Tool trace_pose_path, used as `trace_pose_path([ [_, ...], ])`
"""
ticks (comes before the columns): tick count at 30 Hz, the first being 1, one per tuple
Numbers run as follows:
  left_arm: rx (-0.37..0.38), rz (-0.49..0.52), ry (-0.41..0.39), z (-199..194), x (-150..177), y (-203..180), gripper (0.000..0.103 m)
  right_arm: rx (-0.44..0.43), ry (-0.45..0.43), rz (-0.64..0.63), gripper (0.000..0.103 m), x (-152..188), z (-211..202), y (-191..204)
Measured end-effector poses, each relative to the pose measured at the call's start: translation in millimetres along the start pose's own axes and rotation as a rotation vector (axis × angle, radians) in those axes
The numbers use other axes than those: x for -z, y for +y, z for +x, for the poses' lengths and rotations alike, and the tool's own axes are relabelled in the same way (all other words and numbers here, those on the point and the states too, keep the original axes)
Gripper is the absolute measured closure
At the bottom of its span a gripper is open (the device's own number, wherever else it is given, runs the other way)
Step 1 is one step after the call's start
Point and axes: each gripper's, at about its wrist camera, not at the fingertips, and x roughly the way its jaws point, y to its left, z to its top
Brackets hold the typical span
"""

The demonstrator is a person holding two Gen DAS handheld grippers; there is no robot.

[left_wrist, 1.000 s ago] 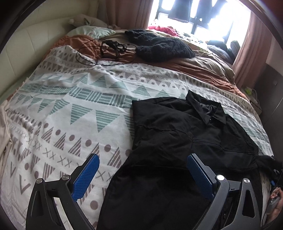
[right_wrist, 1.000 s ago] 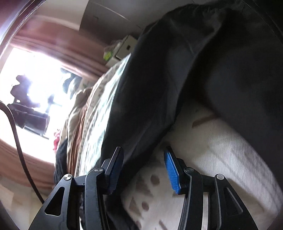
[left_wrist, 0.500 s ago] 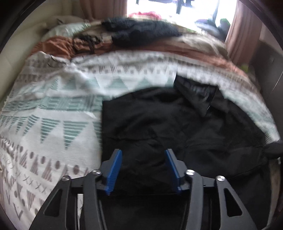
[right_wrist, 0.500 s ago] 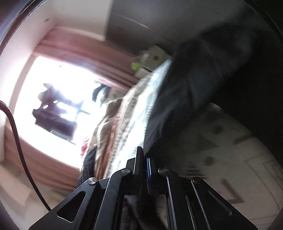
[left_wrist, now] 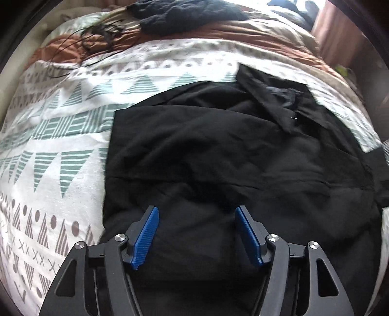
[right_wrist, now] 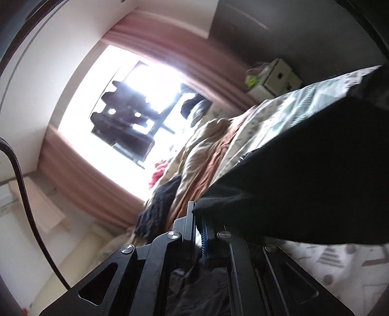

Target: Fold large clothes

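Note:
A large black collared shirt (left_wrist: 231, 155) lies spread on the patterned white and green blanket (left_wrist: 60, 136), collar toward the far right. My left gripper (left_wrist: 195, 218) hovers over the shirt's near hem, its blue pads apart with only flat cloth under them. In the right wrist view, my right gripper (right_wrist: 197, 218) is shut on an edge of the black shirt (right_wrist: 304, 175) and lifts it off the blanket (right_wrist: 291, 104).
A dark knitted garment (left_wrist: 184, 14) and a tangle of black cable (left_wrist: 97, 36) lie on the brown bedding at the far end. A bright window with pink curtains (right_wrist: 80, 165) and a white box (right_wrist: 274, 75) stand beyond the bed.
My left gripper narrowed, then opened wider again while moving over the shirt's hem. My right gripper closed on the shirt's edge and tilted upward with it.

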Motion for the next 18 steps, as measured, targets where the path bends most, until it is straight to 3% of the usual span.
trace_pose_path([
  [9, 0.047, -0.095, -0.114, -74.1, 35.3, 29.5, 0.021, -0.081, 0.160, -0.083, 0.098, 33.5, 29.8, 36.9],
  [18, 0.077, -0.230, -0.169, -95.4, 66.7, 74.3, 0.021, -0.010, 0.407, -0.195, 0.098, 99.2, 73.3, 54.3],
])
